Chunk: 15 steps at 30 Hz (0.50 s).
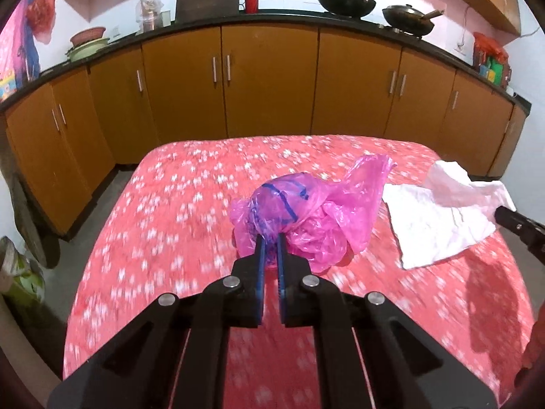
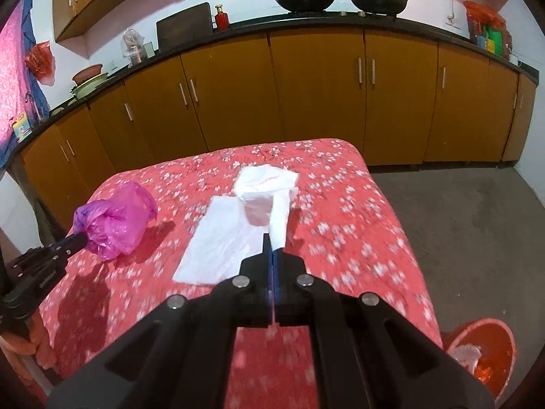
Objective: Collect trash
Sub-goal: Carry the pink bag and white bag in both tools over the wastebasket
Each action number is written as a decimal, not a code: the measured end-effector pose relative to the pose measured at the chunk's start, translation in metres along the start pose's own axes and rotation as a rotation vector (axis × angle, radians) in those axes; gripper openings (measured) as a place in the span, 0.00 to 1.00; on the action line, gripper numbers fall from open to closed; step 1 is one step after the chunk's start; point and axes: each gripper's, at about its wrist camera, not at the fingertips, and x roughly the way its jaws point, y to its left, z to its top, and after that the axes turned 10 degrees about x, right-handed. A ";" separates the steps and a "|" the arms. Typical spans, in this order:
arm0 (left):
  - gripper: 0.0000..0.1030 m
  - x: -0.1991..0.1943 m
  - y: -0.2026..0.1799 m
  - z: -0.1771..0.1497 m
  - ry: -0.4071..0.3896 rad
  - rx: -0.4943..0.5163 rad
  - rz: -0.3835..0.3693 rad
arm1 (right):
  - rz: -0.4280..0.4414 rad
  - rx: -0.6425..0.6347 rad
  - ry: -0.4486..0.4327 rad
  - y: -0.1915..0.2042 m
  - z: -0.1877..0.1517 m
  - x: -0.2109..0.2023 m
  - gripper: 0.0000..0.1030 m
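— Trash check: where is the pink plastic bag (image 1: 306, 211)?
— Crumpled, pinched between the blue pads of the left gripper (image 1: 271, 238), over the red flowered bed cover (image 1: 163, 225).
— And the white paper (image 2: 224, 238)?
— The right gripper (image 2: 272, 248) is clamped on 1 folded edge; the rest hangs just above the cover.
— Any bin?
— 1 orange bucket (image 2: 490, 337) on the floor beside the bed, scraps inside.

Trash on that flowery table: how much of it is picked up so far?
Done: some scraps already lie in the red bucket on the floor. In hand: the left gripper pinches the pink plastic bag, the right gripper pinches the white paper. Left: dropping both into the bucket.
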 end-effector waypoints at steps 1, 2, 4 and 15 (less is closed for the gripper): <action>0.06 -0.008 -0.003 -0.002 -0.002 -0.001 -0.005 | -0.002 -0.006 -0.002 0.000 -0.004 -0.007 0.02; 0.06 -0.015 -0.005 -0.004 -0.006 -0.004 -0.011 | -0.003 -0.010 -0.005 -0.001 -0.005 -0.011 0.02; 0.06 -0.029 -0.009 -0.005 -0.019 -0.004 -0.010 | -0.003 -0.017 -0.021 -0.003 -0.008 -0.026 0.02; 0.06 -0.083 -0.058 0.003 -0.090 0.066 -0.043 | -0.028 -0.023 -0.156 -0.027 0.000 -0.116 0.02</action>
